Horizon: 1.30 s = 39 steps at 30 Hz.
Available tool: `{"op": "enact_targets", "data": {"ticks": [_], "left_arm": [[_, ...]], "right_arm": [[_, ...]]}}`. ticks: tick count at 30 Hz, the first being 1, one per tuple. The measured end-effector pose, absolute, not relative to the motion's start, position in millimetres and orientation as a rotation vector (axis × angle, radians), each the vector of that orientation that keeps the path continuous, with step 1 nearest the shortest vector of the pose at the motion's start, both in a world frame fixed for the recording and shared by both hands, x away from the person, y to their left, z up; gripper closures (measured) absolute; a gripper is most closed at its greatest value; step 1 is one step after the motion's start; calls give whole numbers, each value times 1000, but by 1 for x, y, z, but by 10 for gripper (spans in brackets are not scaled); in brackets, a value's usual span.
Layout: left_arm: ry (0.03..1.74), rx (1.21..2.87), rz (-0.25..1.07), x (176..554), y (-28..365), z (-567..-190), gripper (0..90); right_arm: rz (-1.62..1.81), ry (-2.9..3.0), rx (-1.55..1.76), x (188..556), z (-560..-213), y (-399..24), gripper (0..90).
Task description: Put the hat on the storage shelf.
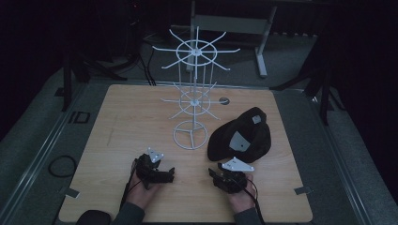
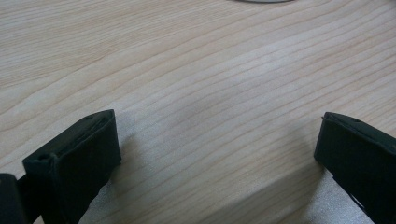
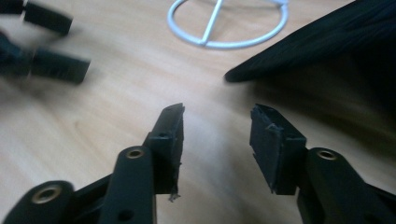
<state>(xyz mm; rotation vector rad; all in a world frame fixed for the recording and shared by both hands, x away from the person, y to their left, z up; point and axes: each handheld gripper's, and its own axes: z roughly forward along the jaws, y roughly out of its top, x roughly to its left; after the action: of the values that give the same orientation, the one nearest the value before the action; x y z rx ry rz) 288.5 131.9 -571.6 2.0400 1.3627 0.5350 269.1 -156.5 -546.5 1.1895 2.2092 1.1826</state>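
High view: both grippers near the table's front edge, cap ahead of the right one

High view shows two forearms entering from the bottom edge, each hand wrapped around a gripper body from below and behind. The left gripper [image 1: 162,174] sits low over the wooden table [image 1: 117,122], angled toward the middle of the table. The right gripper [image 1: 220,176] lies well apart from it, near the front rim of the black cap [image 1: 241,138], with its grey plate facing up.

Left gripper view: the jaws stand wide apart, bare wood grain between them, nothing gripped. The pads sit close above the tabletop.

Right gripper view: the jaws stand partly open with a clear gap, and nothing lies between them. The cap's brim [image 3: 299,44] lies ahead and to the right of the jaw tips, not touching them. The left gripper appears blurred at the upper left.

The cap rests crown up on the right half of the table. The white wire rack [image 1: 193,93] stands upright at the table's centre, its ring base [image 3: 224,23] just beside the cap.
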Motion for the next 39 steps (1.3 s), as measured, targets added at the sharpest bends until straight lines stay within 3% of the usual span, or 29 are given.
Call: {"op": "enact_targets", "data": {"ticks": [9, 29, 39], "left_arm": [[1362, 2041, 535, 288, 132, -572, 2], [1360, 2040, 534, 288, 132, -572, 2], [1360, 2041, 534, 288, 132, -572, 2]], "right_arm": [[1170, 2101, 1303, 281, -540, -148, 484], [1259, 1981, 1479, 290, -531, -159, 585], [1249, 1948, 1517, 278, -527, -185, 576]]}}
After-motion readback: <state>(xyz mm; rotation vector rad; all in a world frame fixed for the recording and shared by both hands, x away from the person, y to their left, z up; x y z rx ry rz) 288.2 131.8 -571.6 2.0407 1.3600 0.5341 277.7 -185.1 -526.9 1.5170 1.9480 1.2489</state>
